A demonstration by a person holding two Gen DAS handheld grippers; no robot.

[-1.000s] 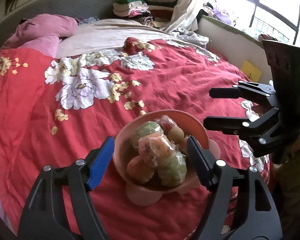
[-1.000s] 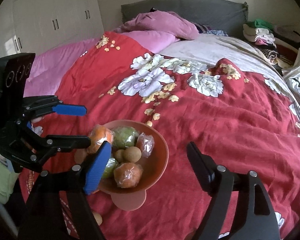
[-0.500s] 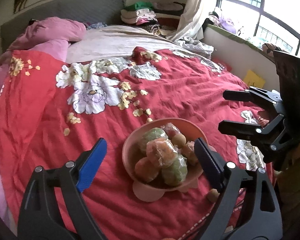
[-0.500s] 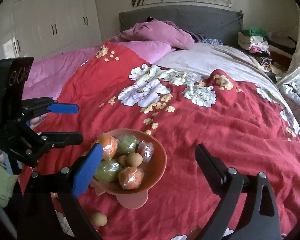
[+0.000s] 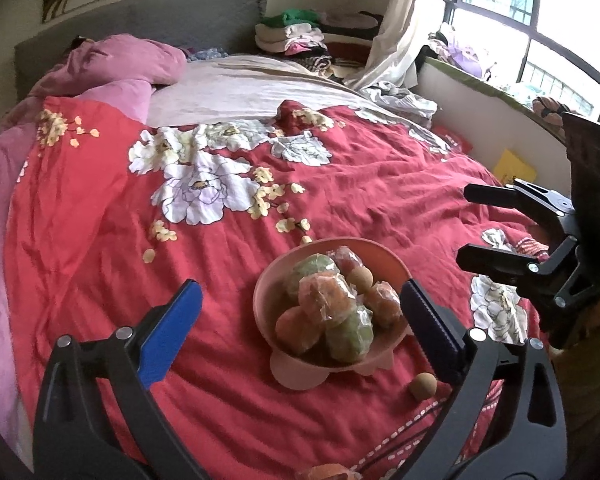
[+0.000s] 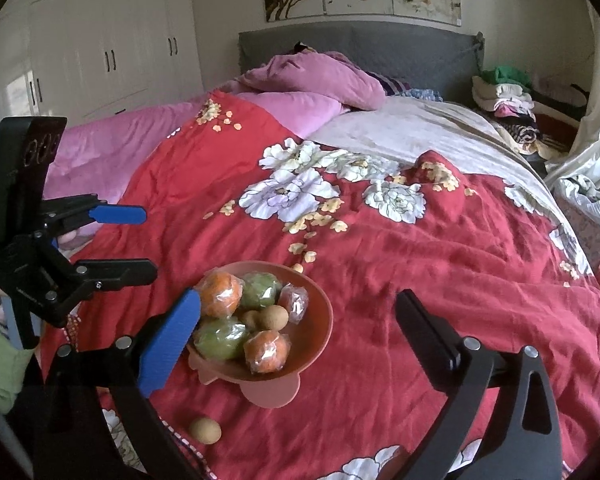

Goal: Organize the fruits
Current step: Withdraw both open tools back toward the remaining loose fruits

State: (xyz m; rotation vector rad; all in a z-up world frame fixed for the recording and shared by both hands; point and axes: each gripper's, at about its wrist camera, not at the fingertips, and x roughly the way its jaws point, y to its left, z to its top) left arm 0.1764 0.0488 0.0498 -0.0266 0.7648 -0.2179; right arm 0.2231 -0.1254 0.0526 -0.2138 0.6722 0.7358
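**Fruit bowl on the red bedspread, both grippers wide and empty**

The pink bowl [image 5: 384, 254] is seen on the red flowered bedspread [image 5: 340, 184], near the foot edge of the bed. Wrapped fruits are heaped in it: two orange ones [image 6: 219, 294], two green ones [image 6: 260, 290], and one reddish piece [image 6: 294, 303] are counted from the right wrist view, plus two small brown round fruits [image 6: 273, 317] tucked in the middle. From the left wrist view a further orange piece is made out at the front of the heap; the lower layers are hidden by the upper ones, so the full count cannot be given.

One loose brown fruit [image 5: 423, 386] is noted on the bedspread just beside the bowl's foot. Another wrapped orange fruit [image 5: 326, 472] is cut off by the bottom edge of the left wrist view.

The left gripper [image 5: 300, 320] is held with its jaws opening, nothing between the pads; the bowl is seen beyond them, untouched. The right gripper [image 6: 298, 336] is likewise opening and empty, with the bowl showing past its blue pad.

Wide open bedspread is left behind and to the sides of the bowl. A green sleeve [image 6: 0, 364] is partly cut off at the frame edge.
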